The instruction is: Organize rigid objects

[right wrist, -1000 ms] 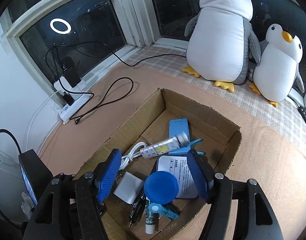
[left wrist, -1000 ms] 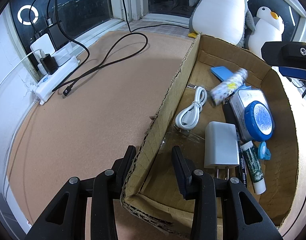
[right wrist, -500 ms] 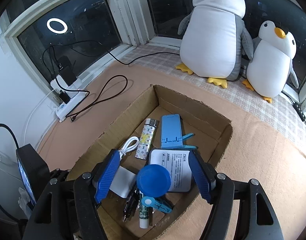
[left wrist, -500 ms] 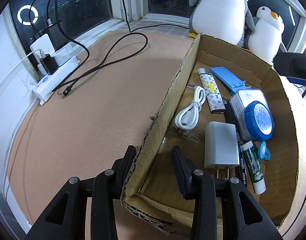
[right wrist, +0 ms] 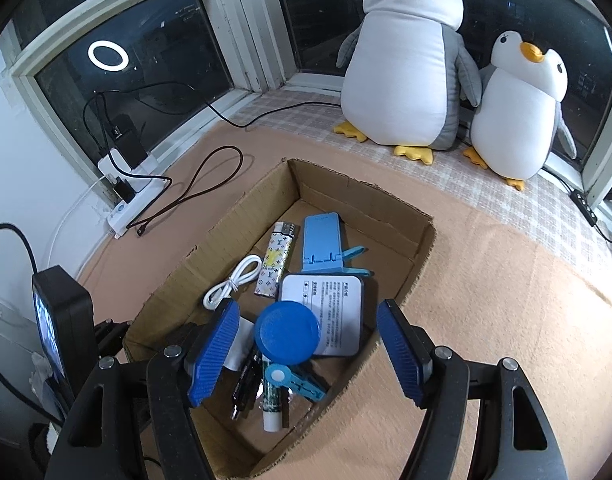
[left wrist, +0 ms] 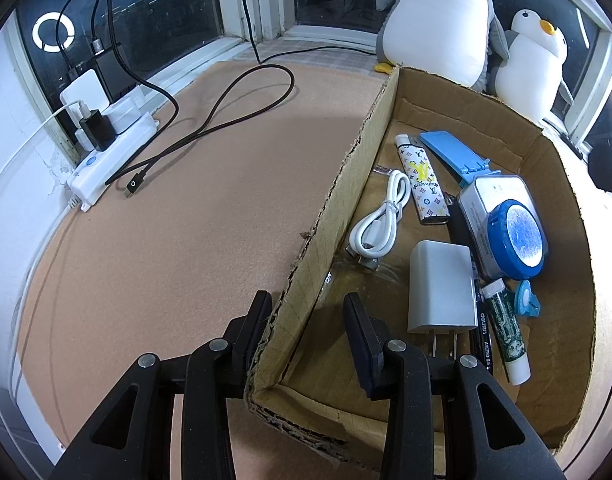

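A cardboard box (left wrist: 338,208) (right wrist: 398,208) holds a patterned lighter (left wrist: 422,178) (right wrist: 274,260), a white cable (left wrist: 380,220), a white charger (left wrist: 442,286), a blue phone stand (right wrist: 322,242), a tin (right wrist: 326,312) with a blue lid (left wrist: 516,238), a lip balm (left wrist: 506,332) and a blue clip (right wrist: 294,380). My left gripper (left wrist: 306,320) straddles the box's left wall, one finger on each side, jaws apart. My right gripper (right wrist: 308,342) is open and empty, above the box's near end.
A white power strip (left wrist: 110,156) with plugs and a black cable (left wrist: 210,120) lie on the brown mat at the left. Two plush penguins (right wrist: 406,64) stand by the window behind the box.
The lighter fell from the air and now lies flat in the box beside the white cable. My right gripper has risen and pulled back. My left gripper has stayed in place.
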Motion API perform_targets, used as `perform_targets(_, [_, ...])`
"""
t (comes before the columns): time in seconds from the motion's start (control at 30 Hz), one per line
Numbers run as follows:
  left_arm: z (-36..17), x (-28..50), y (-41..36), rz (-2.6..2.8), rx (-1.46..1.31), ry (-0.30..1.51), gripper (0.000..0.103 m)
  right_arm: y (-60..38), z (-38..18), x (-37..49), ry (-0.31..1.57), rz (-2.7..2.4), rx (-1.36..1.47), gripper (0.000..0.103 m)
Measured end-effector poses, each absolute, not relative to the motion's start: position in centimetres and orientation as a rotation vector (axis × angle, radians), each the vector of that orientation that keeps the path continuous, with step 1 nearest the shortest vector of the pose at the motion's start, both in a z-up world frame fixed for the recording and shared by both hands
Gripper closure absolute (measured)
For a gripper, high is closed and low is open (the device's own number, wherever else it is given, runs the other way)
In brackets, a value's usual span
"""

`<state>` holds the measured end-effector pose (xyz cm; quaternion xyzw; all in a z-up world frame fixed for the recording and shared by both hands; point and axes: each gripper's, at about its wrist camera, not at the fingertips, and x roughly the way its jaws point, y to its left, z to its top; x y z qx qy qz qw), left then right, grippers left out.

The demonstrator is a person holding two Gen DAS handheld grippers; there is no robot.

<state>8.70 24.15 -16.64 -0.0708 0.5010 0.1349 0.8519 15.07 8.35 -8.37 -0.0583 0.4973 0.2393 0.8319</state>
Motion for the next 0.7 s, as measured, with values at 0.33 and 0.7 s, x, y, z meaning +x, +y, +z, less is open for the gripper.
perform_targets(0.33, [-14.8, 7.9, 23.5, 0.279, -0.105, 1.014, 0.061, 6.1, -6.9, 13.3, 1.02, 0.466, -0.099, 0.035])
perform_targets(0.7, [-9.9, 6.3, 21.6, 0.21, -0.06, 0.941, 0.044, 3.7, -4.2, 10.8, 0.978, 0.425, -0.059, 0.033])
